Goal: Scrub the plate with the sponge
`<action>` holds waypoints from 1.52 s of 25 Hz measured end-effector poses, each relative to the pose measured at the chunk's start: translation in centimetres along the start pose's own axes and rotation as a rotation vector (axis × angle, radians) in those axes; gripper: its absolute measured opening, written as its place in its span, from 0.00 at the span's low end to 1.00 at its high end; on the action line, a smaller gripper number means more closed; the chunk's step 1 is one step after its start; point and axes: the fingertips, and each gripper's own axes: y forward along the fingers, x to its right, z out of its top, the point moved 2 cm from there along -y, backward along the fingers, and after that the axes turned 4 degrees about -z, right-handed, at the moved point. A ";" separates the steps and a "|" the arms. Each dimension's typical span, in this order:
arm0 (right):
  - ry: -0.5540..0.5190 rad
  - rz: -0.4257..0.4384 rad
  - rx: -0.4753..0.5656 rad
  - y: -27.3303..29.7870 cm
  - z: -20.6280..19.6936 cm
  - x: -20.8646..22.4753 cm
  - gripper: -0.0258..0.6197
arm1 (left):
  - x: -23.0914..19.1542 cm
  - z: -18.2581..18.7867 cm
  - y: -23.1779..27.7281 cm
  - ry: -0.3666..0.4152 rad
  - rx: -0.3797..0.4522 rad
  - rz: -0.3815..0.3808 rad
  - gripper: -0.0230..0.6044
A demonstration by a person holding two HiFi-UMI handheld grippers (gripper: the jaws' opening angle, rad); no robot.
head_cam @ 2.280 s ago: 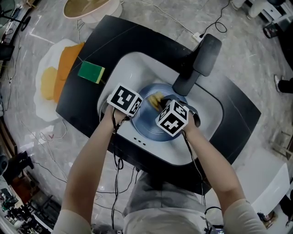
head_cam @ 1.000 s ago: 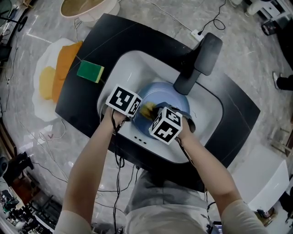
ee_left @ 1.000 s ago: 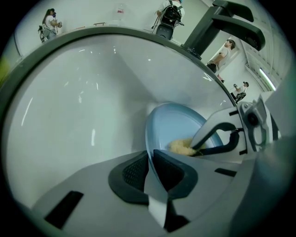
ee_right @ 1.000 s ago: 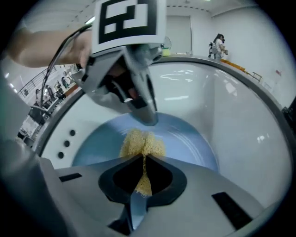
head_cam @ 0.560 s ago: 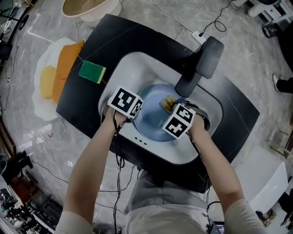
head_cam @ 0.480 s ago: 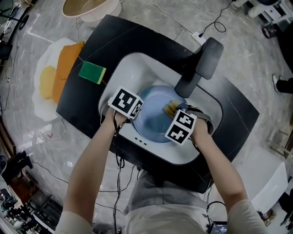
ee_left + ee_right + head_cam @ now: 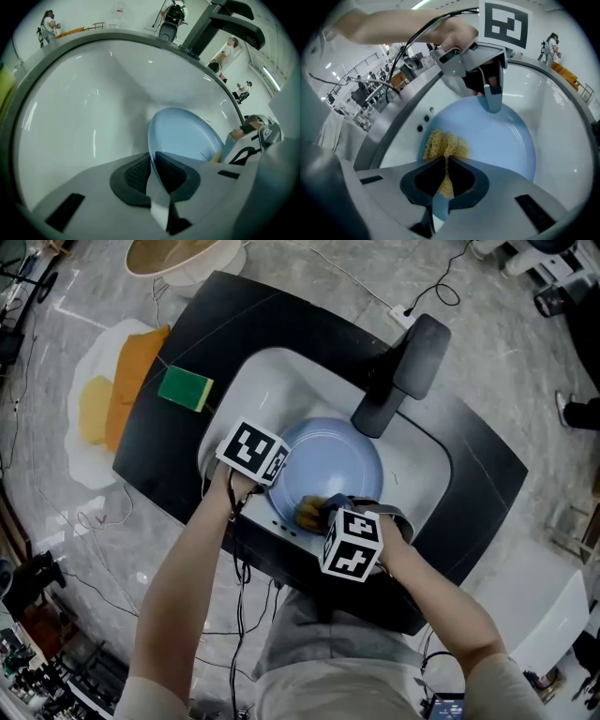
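A light blue plate [image 7: 336, 457] lies tilted in the white sink [image 7: 424, 463]. My left gripper [image 7: 279, 465] holds its left rim, and its jaws are closing on that rim [image 7: 151, 140] with the pads on either side. My right gripper [image 7: 317, 513] is shut on a yellow mesh sponge [image 7: 307, 513] and presses it on the plate's near edge. In the right gripper view the sponge [image 7: 445, 142] bulges out past the jaws onto the plate [image 7: 506, 140], and the left gripper [image 7: 491, 99] pinches the far rim.
A dark faucet [image 7: 398, 371] rises behind the plate. A green sponge [image 7: 186, 387] lies on the black counter [image 7: 234, 315] at the left. Yellow and orange cloths [image 7: 117, 395] lie on the floor further left. A tan bowl [image 7: 178, 254] is at the top.
My right gripper has dragged the sponge from the plate's far right side across to its near edge. The left gripper has kept its hold on the rim.
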 end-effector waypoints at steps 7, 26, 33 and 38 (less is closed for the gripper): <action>0.019 -0.124 0.049 1.6 2.6 3.6 0.11 | 1.2 0.1 0.2 0.000 0.019 0.010 0.11; 0.113 -0.333 -0.199 0.1 -6.3 12.5 0.11 | 0.3 -1.6 0.0 0.023 -0.041 0.042 0.14; 0.103 -0.151 -0.114 -1.2 -5.2 6.0 0.11 | 0.0 -1.2 0.4 0.063 -0.062 0.100 0.15; 0.224 -0.054 0.045 -3.7 -3.2 3.6 0.11 | -0.4 -1.5 0.2 0.045 -0.022 0.147 0.17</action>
